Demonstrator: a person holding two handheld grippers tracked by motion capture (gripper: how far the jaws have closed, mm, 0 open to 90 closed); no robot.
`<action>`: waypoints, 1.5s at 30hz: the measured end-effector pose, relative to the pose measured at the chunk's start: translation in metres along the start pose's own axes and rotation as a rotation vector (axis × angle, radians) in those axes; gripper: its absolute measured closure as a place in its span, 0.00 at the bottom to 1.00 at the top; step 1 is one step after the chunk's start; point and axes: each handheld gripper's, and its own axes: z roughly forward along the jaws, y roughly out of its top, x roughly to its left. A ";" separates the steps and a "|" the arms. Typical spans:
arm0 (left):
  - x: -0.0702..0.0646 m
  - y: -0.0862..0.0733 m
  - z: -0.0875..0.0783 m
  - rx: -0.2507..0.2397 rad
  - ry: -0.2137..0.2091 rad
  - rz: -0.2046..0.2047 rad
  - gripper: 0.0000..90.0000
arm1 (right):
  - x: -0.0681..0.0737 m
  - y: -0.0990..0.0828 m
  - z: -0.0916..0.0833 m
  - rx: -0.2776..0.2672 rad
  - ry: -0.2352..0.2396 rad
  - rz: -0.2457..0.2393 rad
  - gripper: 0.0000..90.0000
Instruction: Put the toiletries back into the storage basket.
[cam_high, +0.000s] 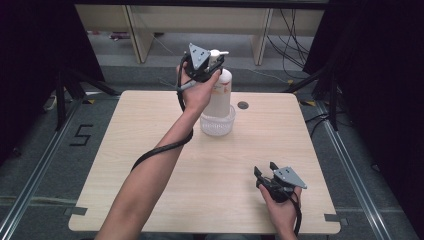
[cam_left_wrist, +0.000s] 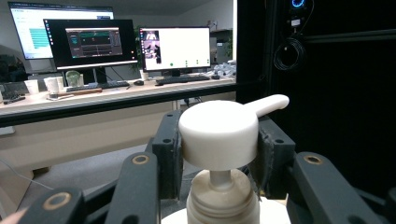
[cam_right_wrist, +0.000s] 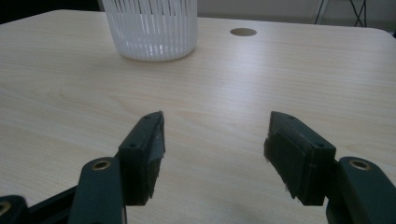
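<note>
One light wooden table (cam_high: 150, 165) carries the whole scene, a small round hole (cam_high: 243, 105) cut near its far edge. Standing upright toward the far middle of the tabletop is a white pump bottle (cam_high: 220, 95), its long axis vertical, its base set inside a clear ribbed cup (cam_high: 218, 126) that wraps the lower part of the bottle; nothing else can be made out in the cup. The pump head (cam_left_wrist: 218, 133) crowns the bottle, and its spout (cam_left_wrist: 267, 104) points level toward the right side of the table in the high view, and toward the upper right in the left gripper view.

The left gripper (cam_high: 207, 67), raised at the end of a bare forearm (cam_high: 150, 175) reaching in from the bottom of the high view, sits at the top of the bottle. In the left gripper view its two black jaws stand on either side of the pump head, their pads touching it left and right in a clasp, with the threaded neck visible just below. A black cable (cam_high: 160, 150) trails from it along the arm.

The right gripper (cam_high: 266, 172) rests low near the table's near right corner, well apart from the bottle. Its jaws stand wide apart with nothing between them, only bare wood, and in the right gripper view they aim across the tabletop toward the ribbed cup (cam_right_wrist: 152, 30) and the hole (cam_right_wrist: 243, 31).
</note>
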 end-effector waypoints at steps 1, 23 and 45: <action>0.000 0.000 0.001 0.001 0.000 -0.001 0.65 | 0.000 0.000 0.000 0.001 -0.007 -0.009 0.42; -0.004 -0.011 0.009 0.041 -0.005 0.005 0.65 | 0.001 0.000 0.000 0.001 0.009 0.009 0.42; -0.006 -0.030 0.013 0.084 -0.007 0.005 0.65 | 0.002 0.000 -0.001 0.004 -0.006 0.012 0.42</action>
